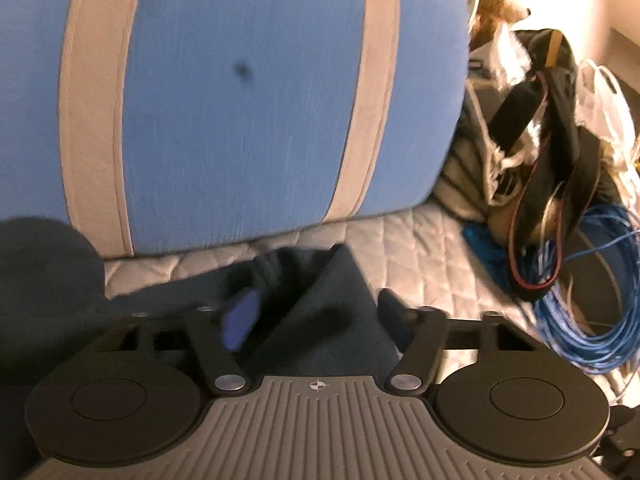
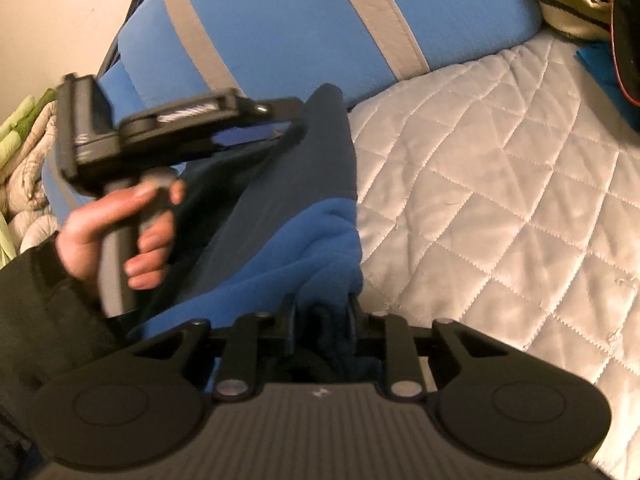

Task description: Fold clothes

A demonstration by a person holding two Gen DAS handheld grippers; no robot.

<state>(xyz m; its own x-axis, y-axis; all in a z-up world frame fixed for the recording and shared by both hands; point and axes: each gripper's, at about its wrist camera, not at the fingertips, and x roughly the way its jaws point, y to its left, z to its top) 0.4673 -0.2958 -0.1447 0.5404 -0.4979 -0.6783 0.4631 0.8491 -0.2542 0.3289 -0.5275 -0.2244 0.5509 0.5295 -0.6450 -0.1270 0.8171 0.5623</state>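
the dark navy fleece garment with a bright blue inner face (image 2: 304,216) lies in a long strip on the white quilted mattress cover (image 2: 500,208). its long axis runs from just in front of the right gripper (image 2: 322,320) away toward the big blue cushion with grey stripes (image 2: 320,20), its far end almost touching that cushion.

the right gripper sits at the end farthest from the cushion, jaws drawn together and pinching a bunch of the blue-and-navy cloth. the left gripper (image 1: 316,312), held in a bare hand (image 2: 120,232), is at the cushion end. its jaws look fairly apart in its own view, with a raised fold of navy cloth (image 1: 320,300) between them; i cannot tell whether the pads press on it.

so each gripper holds one end of the strip; folding likely means bringing one end over toward the other.
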